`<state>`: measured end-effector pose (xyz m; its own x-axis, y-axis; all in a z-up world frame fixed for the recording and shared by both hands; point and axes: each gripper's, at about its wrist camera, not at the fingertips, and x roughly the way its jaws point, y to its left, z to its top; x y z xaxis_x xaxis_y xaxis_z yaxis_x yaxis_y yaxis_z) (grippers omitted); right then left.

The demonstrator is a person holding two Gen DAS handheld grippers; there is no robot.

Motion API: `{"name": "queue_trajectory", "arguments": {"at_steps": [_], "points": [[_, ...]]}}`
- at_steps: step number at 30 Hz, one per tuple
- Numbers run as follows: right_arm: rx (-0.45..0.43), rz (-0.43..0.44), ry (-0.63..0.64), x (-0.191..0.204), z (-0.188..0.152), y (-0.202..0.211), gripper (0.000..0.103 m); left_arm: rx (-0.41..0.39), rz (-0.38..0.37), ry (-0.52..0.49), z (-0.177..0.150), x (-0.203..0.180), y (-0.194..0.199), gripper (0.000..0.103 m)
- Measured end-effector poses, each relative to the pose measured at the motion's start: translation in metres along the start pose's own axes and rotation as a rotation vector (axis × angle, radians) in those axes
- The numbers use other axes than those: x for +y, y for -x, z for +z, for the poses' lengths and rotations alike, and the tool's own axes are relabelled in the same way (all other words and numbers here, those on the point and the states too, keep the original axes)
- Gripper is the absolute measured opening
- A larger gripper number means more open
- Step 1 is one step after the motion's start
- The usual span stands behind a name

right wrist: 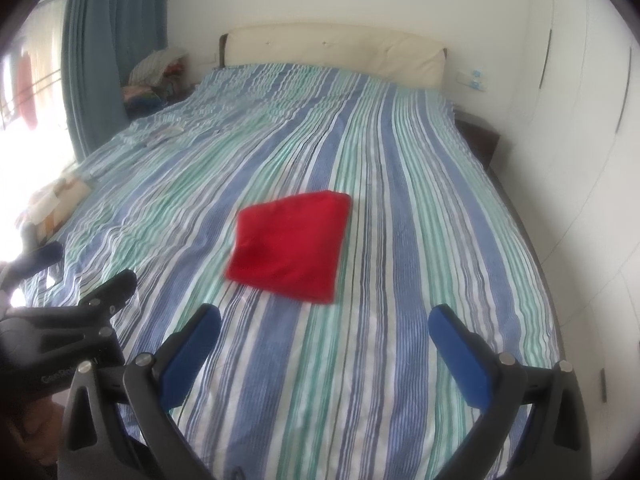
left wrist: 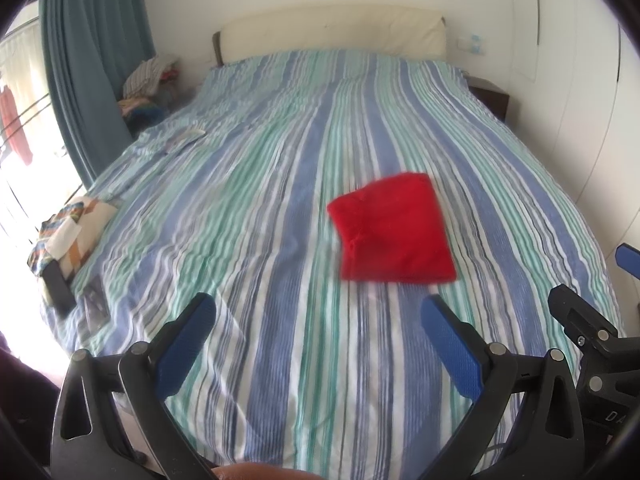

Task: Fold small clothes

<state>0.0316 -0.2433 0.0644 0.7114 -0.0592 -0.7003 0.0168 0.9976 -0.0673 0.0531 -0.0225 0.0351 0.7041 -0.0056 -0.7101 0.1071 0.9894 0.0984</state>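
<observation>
A small red garment (left wrist: 394, 230) lies folded into a rough square on the striped bedspread (left wrist: 280, 208); in the right wrist view the same red garment (right wrist: 290, 242) sits just beyond my fingers. My left gripper (left wrist: 318, 306) hovers open above the near part of the bed, short of the garment and to its left, with nothing between its blue pads. My right gripper (right wrist: 326, 318) is open too, empty, with the garment just ahead of it and slightly left. The right gripper's black body (left wrist: 588, 328) shows at the left view's right edge, and the left gripper's body (right wrist: 72, 320) shows at the right view's left edge.
A pile of patterned clothes (left wrist: 72, 232) and a dark phone (left wrist: 60, 286) lie at the bed's left edge. A cream headboard (left wrist: 332, 32) stands at the far end, a teal curtain (left wrist: 92, 60) and heaped laundry (left wrist: 148, 80) at the far left, a dark nightstand (left wrist: 490, 98) and white wardrobe doors on the right.
</observation>
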Motion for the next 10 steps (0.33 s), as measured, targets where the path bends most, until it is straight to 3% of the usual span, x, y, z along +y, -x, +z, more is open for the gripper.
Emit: {"name": "queue_trajectory", "arguments": {"at_steps": [4, 10], "points": [[0.000, -0.002, 0.000, -0.0005, -0.0002, 0.0002, 0.102, -0.010, -0.024, 0.011, 0.0002, 0.0008, 0.0025, 0.103], [0.004, 0.002, -0.008, -0.0020, -0.0002, -0.0016, 0.102, -0.032, 0.004, 0.014, 0.0008, 0.0021, 0.0080, 0.102]]}}
